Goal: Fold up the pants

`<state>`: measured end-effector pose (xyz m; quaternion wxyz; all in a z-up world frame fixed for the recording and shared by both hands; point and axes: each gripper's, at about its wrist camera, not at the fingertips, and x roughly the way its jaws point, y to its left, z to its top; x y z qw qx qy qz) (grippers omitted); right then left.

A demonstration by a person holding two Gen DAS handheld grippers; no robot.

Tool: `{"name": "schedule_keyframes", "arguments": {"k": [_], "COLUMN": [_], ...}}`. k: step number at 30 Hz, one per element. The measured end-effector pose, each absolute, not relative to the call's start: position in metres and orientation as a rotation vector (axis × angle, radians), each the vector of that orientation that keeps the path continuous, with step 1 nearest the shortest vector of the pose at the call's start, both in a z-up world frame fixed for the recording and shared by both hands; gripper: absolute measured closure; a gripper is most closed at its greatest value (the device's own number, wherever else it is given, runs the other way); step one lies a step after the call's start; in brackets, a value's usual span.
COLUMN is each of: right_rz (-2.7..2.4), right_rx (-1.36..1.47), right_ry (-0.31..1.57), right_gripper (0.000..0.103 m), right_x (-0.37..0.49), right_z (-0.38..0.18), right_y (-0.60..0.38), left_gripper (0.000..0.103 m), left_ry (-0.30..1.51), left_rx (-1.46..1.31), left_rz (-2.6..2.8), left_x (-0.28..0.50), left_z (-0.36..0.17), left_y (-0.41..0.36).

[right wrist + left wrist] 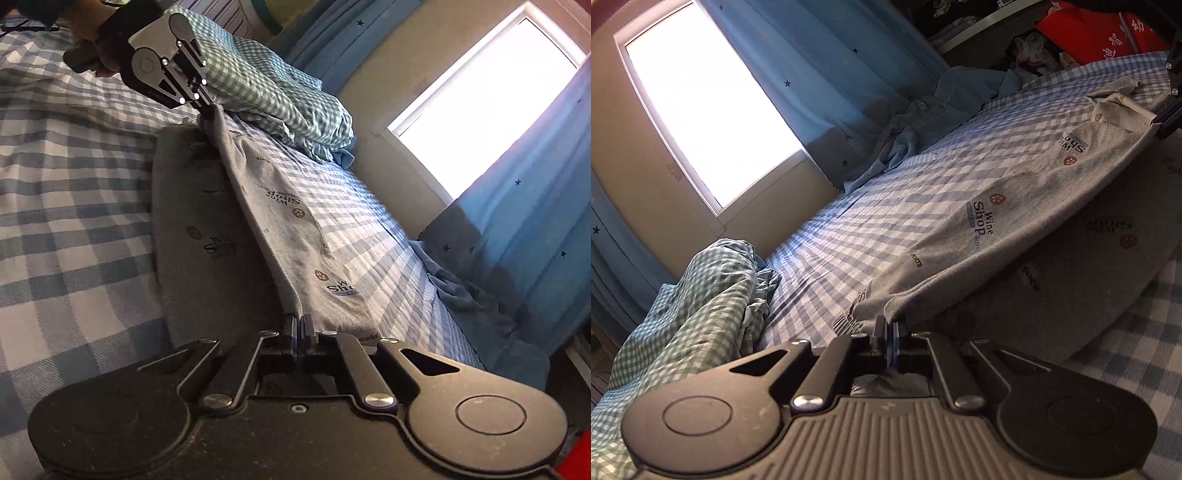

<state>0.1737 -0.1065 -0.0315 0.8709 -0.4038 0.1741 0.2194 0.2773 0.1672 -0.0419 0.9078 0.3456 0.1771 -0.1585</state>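
Grey pants (960, 229) printed with "Wine Shop" logos lie on the checked bed. One edge is lifted and stretched taut between my two grippers, over a lower layer that rests flat. In the left wrist view my left gripper (890, 332) is shut on the near end of that edge. My right gripper (1161, 123) pinches the far end at the upper right. In the right wrist view my right gripper (300, 325) is shut on the pants (295, 229). At the top left of that view a hand (88, 55) holds my left gripper (208, 109), which is clamped on the other end.
The blue-and-white checked sheet (886, 206) covers the bed. A bunched green checked quilt (701, 295) lies at one end. A crumpled blue cloth (923, 122) sits against the star-print curtains by the window (713, 103). A red bag (1100, 33) stands beyond the bed.
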Motion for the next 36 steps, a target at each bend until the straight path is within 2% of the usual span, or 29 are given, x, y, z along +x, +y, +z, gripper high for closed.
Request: {"name": "schedule_keyframes", "arguments": {"k": [5, 13, 16, 18, 22, 24, 26, 29, 30, 31, 32, 33, 36], "right_rz": [0.467, 0.459, 0.462, 0.461, 0.463, 0.465, 0.468, 0.471, 0.472, 0.473, 0.475, 0.477, 0.481], "right_rx": [-0.861, -0.829, -0.811, -0.806, -0.800, -0.807, -0.813, -0.812, -0.812, -0.813, -0.813, -0.812, -0.800], "right_ry": [0.422, 0.434, 0.442, 0.440, 0.446, 0.447, 0.448, 0.452, 0.452, 0.453, 0.453, 0.454, 0.462], "right_gripper": [0.103, 0.103, 0.103, 0.103, 0.103, 0.102, 0.102, 0.102, 0.102, 0.102, 0.102, 0.103, 0.103], "right_x": [0.161, 0.150, 0.153, 0.151, 0.152, 0.151, 0.152, 0.154, 0.155, 0.155, 0.155, 0.155, 0.154], "right_z": [-0.051, -0.046, -0.045, -0.044, -0.045, -0.046, -0.047, -0.047, -0.047, -0.048, -0.048, -0.048, -0.046], "right_y": [-0.091, -0.088, -0.089, -0.090, -0.091, -0.090, -0.090, -0.091, -0.091, -0.091, -0.091, -0.092, -0.091], "left_gripper": [0.101, 0.102, 0.094, 0.077, 0.061, 0.047, 0.046, 0.046, 0.050, 0.057, 0.078, 0.091, 0.100], "left_ry": [0.417, 0.414, 0.412, 0.418, 0.393, 0.374, 0.361, 0.354, 0.360, 0.374, 0.391, 0.408, 0.444], "left_rx": [0.749, 0.648, 0.684, 0.738, 0.761, 0.774, 0.812, 0.873, 0.891, 0.900, 0.903, 0.905, 0.885], "left_rz": [-0.325, -0.322, -0.361, -0.372, -0.346, -0.346, -0.358, -0.387, -0.398, -0.416, -0.435, -0.443, -0.461], "left_x": [0.273, 0.261, 0.259, 0.258, 0.262, 0.265, 0.269, 0.272, 0.273, 0.275, 0.276, 0.278, 0.280], "left_z": [-0.058, -0.051, -0.051, -0.056, -0.060, -0.060, -0.061, -0.063, -0.064, -0.065, -0.064, -0.064, -0.061], "left_y": [0.177, 0.193, 0.188, 0.182, 0.178, 0.175, 0.169, 0.159, 0.156, 0.154, 0.153, 0.153, 0.154]}}
